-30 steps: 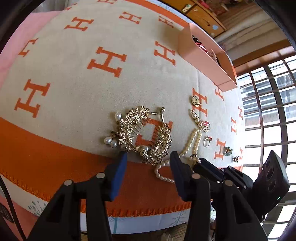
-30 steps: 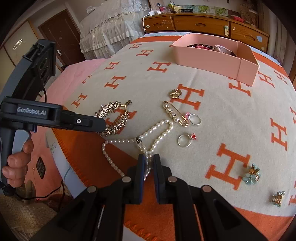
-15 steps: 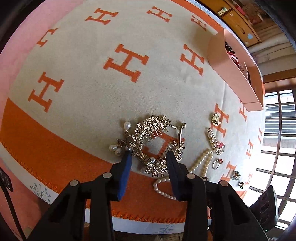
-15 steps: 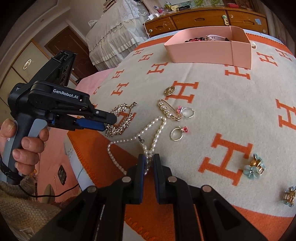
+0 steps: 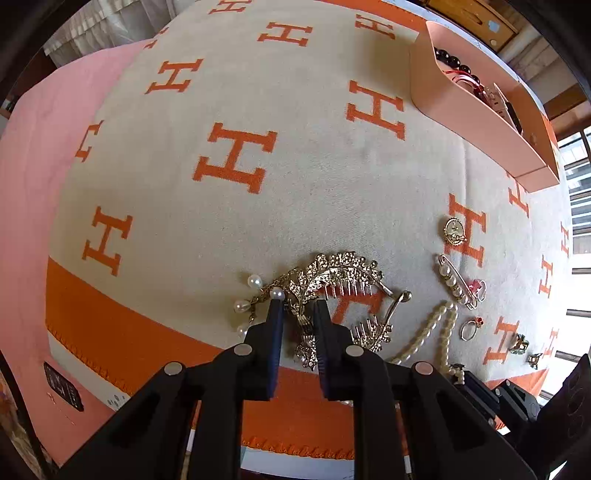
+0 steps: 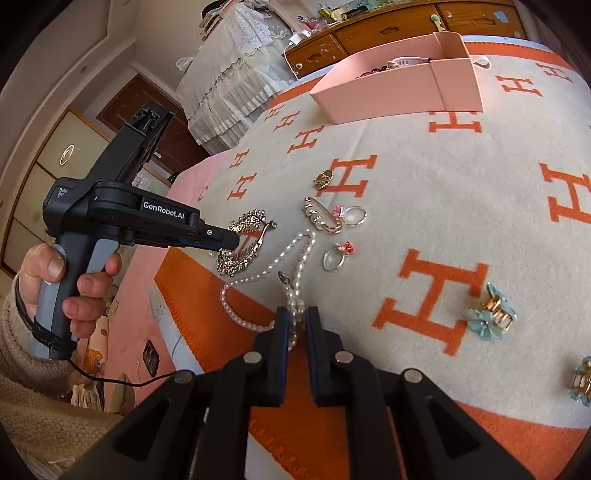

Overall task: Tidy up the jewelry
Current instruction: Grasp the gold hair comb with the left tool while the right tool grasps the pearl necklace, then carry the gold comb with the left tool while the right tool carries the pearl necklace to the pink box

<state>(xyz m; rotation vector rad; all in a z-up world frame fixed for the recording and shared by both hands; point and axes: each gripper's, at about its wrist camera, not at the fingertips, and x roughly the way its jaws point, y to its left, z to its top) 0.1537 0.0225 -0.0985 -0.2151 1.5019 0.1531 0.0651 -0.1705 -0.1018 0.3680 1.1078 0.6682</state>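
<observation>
A gold rhinestone hair comb (image 5: 343,273) with pearl drops lies near the blanket's orange border. My left gripper (image 5: 298,306) points down over the comb's left end. Its jaws are closing, and the gold stem sits between the blue pads and touches them. From the right wrist view the left gripper (image 6: 232,242), held in a person's hand, reaches the comb (image 6: 255,218). My right gripper (image 6: 297,314) is shut on a strand of the pearl necklace (image 6: 303,251), which trails across the blanket (image 5: 439,325). A pink box (image 6: 388,96) holding jewelry stands at the far side.
A pearl safety-pin brooch (image 6: 321,218), two rings (image 6: 354,214) (image 6: 336,256), a round gold brooch (image 6: 324,179) and two teal flower clips (image 6: 489,312) (image 6: 581,380) lie on the H-patterned blanket (image 6: 461,177). The bed edge drops off just below both grippers. A wooden dresser (image 6: 388,29) stands behind.
My left gripper slid forward over the comb and its jaws narrowed from wide apart to tight around the comb's left end. The right gripper stayed shut on the pearls.
</observation>
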